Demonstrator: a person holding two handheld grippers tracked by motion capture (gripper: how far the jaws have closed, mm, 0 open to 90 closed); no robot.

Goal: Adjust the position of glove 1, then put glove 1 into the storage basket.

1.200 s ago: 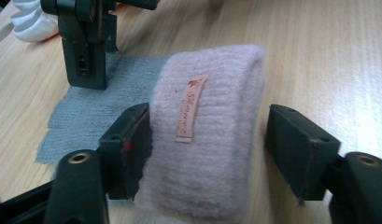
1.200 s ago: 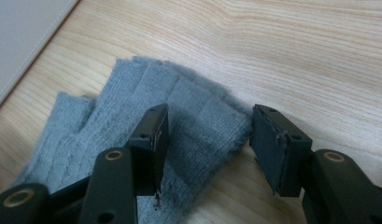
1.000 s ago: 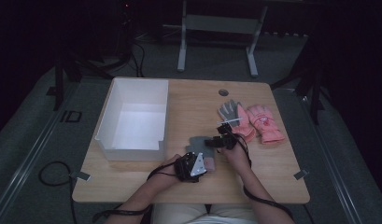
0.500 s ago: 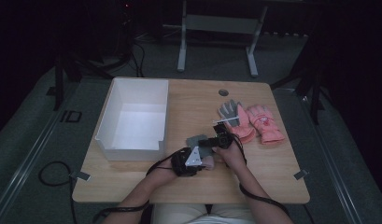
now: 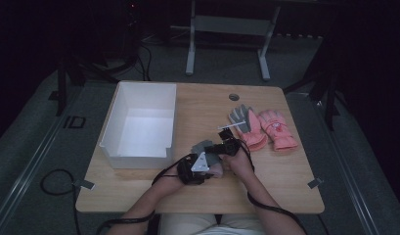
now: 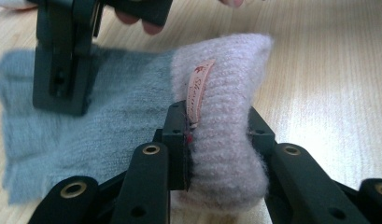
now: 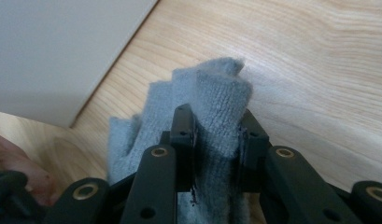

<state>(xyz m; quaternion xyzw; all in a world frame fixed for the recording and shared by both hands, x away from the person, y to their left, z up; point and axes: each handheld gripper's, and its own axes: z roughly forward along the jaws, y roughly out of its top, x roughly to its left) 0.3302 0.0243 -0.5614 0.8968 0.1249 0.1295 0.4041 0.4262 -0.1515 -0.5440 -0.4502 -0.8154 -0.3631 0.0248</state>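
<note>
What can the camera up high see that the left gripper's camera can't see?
The high view alone takes in the white box, the pink gloves and the whole table. The left gripper view alone gives the little label on the pink cuff, pinched by the left gripper. Both show the grey glove and the right gripper on it.
</note>
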